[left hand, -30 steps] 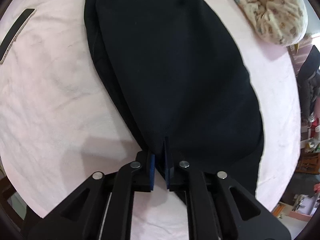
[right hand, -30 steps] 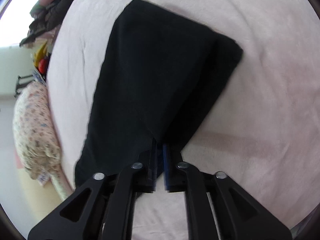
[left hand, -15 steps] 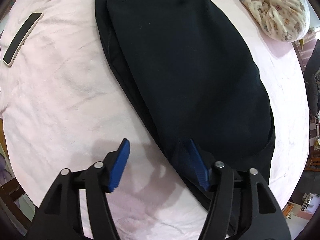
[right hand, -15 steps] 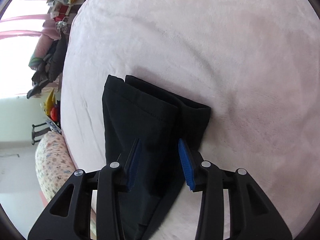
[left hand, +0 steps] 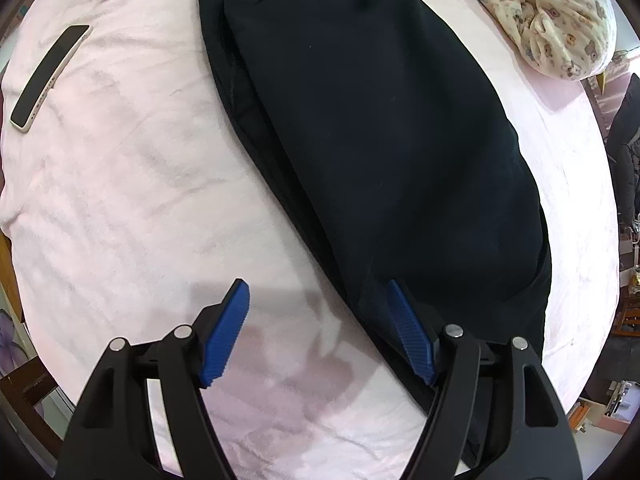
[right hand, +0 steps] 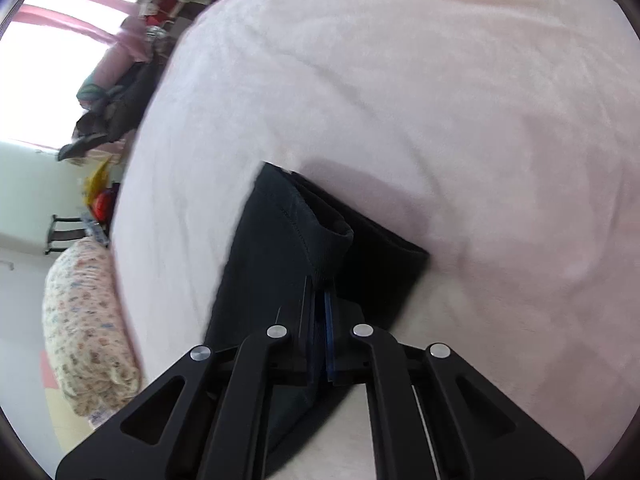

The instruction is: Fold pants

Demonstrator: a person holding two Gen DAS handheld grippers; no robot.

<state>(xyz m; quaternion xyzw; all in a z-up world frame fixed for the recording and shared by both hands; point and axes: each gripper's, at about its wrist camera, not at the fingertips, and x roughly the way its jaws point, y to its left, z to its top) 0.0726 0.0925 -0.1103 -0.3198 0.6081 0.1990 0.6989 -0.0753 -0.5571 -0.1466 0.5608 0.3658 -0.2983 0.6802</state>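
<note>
Black pants (left hand: 380,128) lie folded lengthwise on a pink blanket (left hand: 120,200), waistband at the far end. My left gripper (left hand: 320,320) is open, its blue pads (left hand: 228,332) apart over the pants' near left edge, holding nothing. In the right wrist view the leg cuffs (right hand: 304,240) lie stacked on the blanket. My right gripper (right hand: 320,304) is shut on the pants, pinching the upper cuff's edge, which lifts slightly.
A phone (left hand: 48,76) lies on the blanket at far left. A floral pillow (left hand: 552,12) sits at the bed's far right; it also shows in the right wrist view (right hand: 84,328). Clothes and clutter (right hand: 108,112) stand beyond the bed edge.
My left gripper let go of the pants and opened wide. My right gripper opened, moved to the cuffs, and shut on the upper cuff.
</note>
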